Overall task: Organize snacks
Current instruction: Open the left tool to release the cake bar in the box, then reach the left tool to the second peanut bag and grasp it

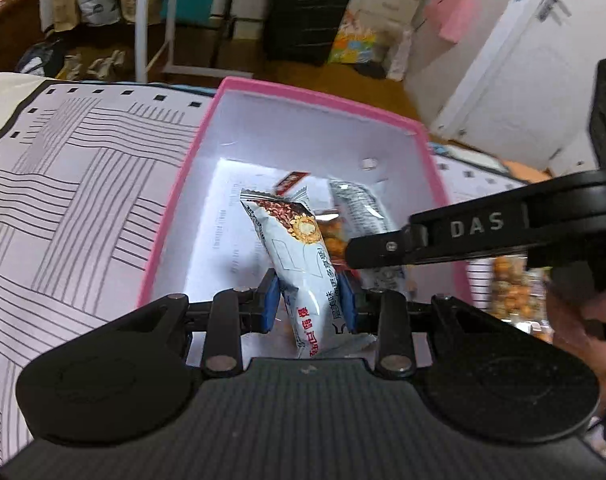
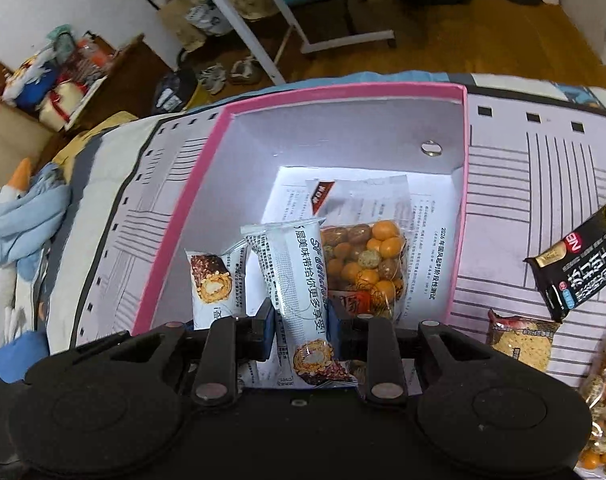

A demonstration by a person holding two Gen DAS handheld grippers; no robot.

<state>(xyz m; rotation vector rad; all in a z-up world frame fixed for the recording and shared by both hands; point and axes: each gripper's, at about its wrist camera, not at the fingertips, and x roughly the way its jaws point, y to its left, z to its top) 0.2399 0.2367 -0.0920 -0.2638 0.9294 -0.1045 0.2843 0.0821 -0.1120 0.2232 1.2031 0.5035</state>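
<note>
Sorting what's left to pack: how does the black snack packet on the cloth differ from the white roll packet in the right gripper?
The black packet is dark with gold trim; the white packet is pale with a roll pictured. The black packet lies loose on the cloth, outside the pink box; the white packet is pinched in the right gripper over the box. Both are sealed snacks.

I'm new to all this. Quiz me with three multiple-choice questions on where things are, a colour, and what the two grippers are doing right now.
1. Where does the bag of coated nuts lie?
A in the box
B on the floor
C on a chair

2. What colour is the box outside?
A green
B pink
C black

3. What is the left gripper doing?
A hanging open
B clamping a snack bar
C clamping a cloth

Answers: 1 A, it rests on the box floor. 2 B, the rim is pink. 3 B, its pads squeeze a white bar; the right gripper holds another bar.
</note>
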